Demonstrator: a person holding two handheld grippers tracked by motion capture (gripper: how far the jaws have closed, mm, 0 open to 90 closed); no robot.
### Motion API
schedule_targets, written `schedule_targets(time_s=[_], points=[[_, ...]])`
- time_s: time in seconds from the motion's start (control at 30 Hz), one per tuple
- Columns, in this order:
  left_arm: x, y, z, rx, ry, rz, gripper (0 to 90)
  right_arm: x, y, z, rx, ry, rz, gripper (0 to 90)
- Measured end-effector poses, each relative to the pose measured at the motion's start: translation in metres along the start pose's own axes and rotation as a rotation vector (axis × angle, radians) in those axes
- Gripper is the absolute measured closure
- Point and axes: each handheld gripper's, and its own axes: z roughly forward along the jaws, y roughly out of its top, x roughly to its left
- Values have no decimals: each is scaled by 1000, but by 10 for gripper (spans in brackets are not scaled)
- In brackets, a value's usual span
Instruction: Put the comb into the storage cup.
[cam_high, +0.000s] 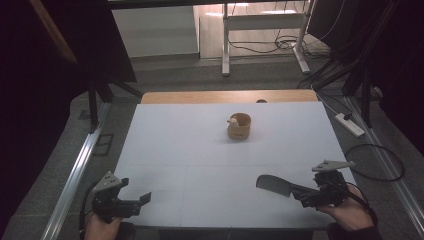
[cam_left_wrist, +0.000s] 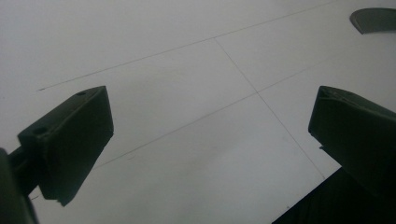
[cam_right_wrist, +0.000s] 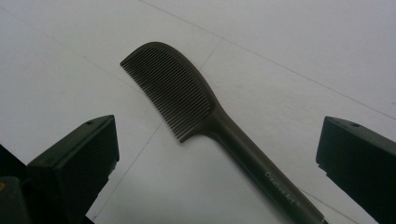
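Grey floor (cam_high: 170, 75), white desk frame (cam_high: 226, 40), possibly power strip (cam_high: 349, 124).

We see a white counter (cam_high: 200, 150) with faint seams, its wooden edge at the far side. Near its far middle stands a small round wooden cup (cam_high: 239, 126) holding something pale. On the floor right lies a white power strip (cam_high: 349, 124) among black cables.

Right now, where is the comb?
The comb lies on the white table at its near right in the high view, its handle between the open jaws of the right gripper, with the wooden cup farther back.
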Motion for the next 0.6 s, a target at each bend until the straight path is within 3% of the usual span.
schedule_targets(time_s=[0.6], points=[[1, 0, 0, 2, 0, -4, 8, 4, 16, 9, -2, 40, -60, 0]])
